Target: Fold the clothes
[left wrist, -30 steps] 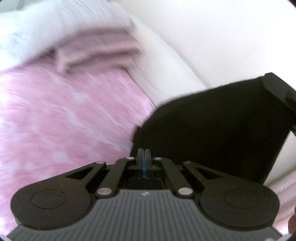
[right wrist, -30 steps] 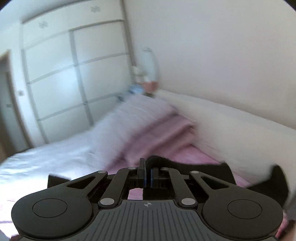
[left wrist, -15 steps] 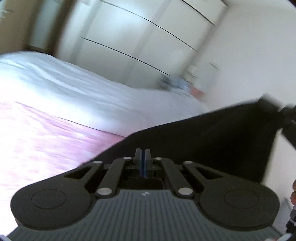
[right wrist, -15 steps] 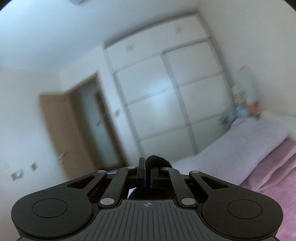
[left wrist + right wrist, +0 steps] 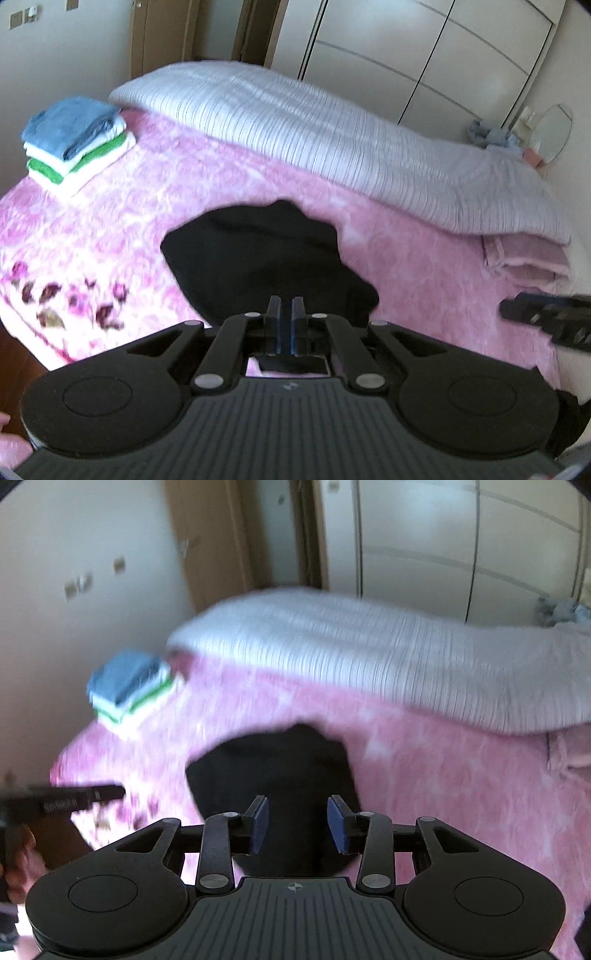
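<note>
A black garment (image 5: 258,258) is lying on the pink bed (image 5: 424,258). The left claw (image 5: 285,317) is being kept pressed together; the right claw (image 5: 298,823) is being opened above the garment, its pads clear.

Garment (image 5: 258,258) on blanket (image 5: 424,266), towel stack (image 5: 77,140) far-left.

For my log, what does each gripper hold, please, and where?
Right gripper: opening, black garment between jaws, ungripped. Left gripper: shut at its edge; hold unclear.
</note>
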